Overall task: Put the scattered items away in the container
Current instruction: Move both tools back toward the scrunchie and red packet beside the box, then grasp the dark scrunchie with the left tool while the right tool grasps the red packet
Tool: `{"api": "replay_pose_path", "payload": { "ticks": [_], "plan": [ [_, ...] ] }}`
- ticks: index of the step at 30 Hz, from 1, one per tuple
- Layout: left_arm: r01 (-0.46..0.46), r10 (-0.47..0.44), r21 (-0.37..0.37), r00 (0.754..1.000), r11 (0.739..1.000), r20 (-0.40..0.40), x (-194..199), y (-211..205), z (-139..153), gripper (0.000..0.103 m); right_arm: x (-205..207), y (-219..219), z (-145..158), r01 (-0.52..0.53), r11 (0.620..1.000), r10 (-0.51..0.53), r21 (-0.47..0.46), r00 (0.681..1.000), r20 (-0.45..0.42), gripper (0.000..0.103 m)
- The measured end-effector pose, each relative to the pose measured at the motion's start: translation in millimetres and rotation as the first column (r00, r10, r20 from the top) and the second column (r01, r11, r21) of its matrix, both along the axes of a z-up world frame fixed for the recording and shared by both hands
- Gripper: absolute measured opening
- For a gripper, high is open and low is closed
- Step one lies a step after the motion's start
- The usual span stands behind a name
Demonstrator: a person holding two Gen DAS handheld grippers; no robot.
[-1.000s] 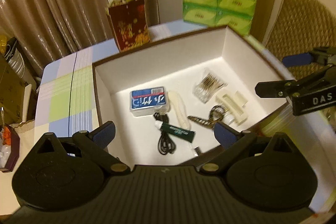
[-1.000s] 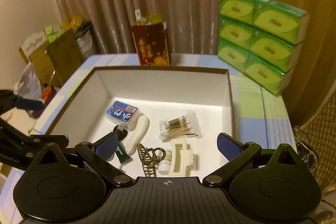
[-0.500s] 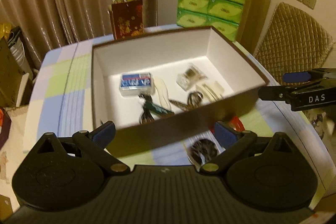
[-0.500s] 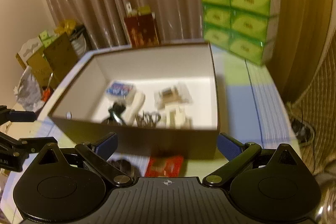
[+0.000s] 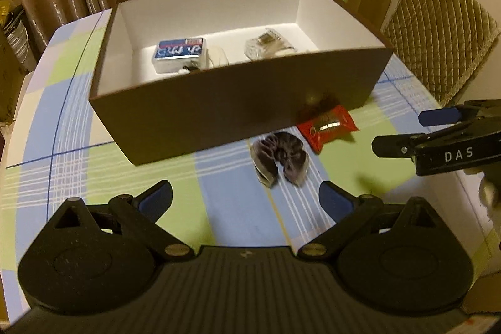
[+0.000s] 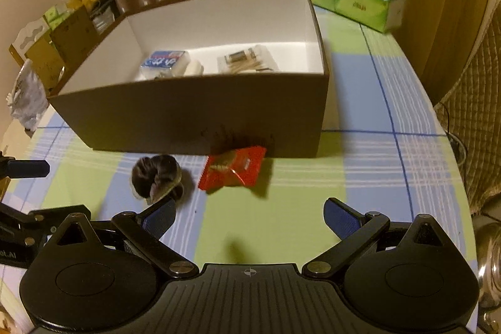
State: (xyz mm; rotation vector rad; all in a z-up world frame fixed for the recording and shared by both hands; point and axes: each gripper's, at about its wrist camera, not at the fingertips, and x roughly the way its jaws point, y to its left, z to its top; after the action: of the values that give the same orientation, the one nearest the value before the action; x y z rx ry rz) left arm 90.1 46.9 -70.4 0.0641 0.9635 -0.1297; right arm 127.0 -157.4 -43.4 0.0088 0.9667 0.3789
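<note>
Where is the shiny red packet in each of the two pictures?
Left wrist view: the red packet lies right of centre on the tablecloth, against the brown box's near wall, right of the dark scrunchie.
Right wrist view: the red packet lies just left of centre, again at the foot of the box, right of the scrunchie.
Shared landmark: the brown box directly behind it.

I see left gripper [image 5: 245, 197]: matte black ribbed body, two round black discs, brass screw heads, blue pads on fingers [image 5: 156, 198]. Right gripper [image 6: 249, 215]: same build, small crosshair mark at 12 o'clock on body, white "DAS" lettering on side.
</note>
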Motion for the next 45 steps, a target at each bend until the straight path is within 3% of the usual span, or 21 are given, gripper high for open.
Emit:
{"api": "replay_pose_path", "payload": {
  "ticks": [20,30,33,36,38,41,45],
  "plan": [
    [0.070,-0.070,-0.024,0.997,0.997,-0.029,23,-17,-42,0.094,20,-11,-27,0.053,0.998,-0.054,-0.026,0.997,-0.059,0.098],
    [0.113,-0.113,0.023,0.994,0.993,0.001,55,-28,-53,0.091,34,-21,-30,0.100,0.995,-0.100,0.001,0.992,-0.079,0.098],
    [0.135,-0.135,0.013,0.991,0.991,0.004,64,-31,-56,0.083,37,-22,-30,0.109,0.994,-0.106,0.029,0.990,-0.091,0.098],
    [0.158,-0.158,0.008,0.987,0.987,0.005,69,-34,-61,0.064,39,-22,-30,0.115,0.991,-0.108,0.061,0.989,-0.102,0.098],
    [0.165,-0.165,0.004,0.986,0.986,-0.005,69,-34,-64,0.039,41,-21,-30,0.115,0.990,-0.105,0.087,0.989,-0.108,0.098],
    [0.156,-0.156,0.000,0.988,0.988,-0.006,66,-29,-65,0.028,43,-19,-30,0.112,0.986,-0.098,0.124,0.988,-0.120,0.098],
    [0.104,-0.104,0.006,0.995,0.995,-0.004,59,-14,-61,0.024,46,-15,-32,0.104,0.983,-0.085,0.151,0.988,-0.130,0.098]
  ]
}}
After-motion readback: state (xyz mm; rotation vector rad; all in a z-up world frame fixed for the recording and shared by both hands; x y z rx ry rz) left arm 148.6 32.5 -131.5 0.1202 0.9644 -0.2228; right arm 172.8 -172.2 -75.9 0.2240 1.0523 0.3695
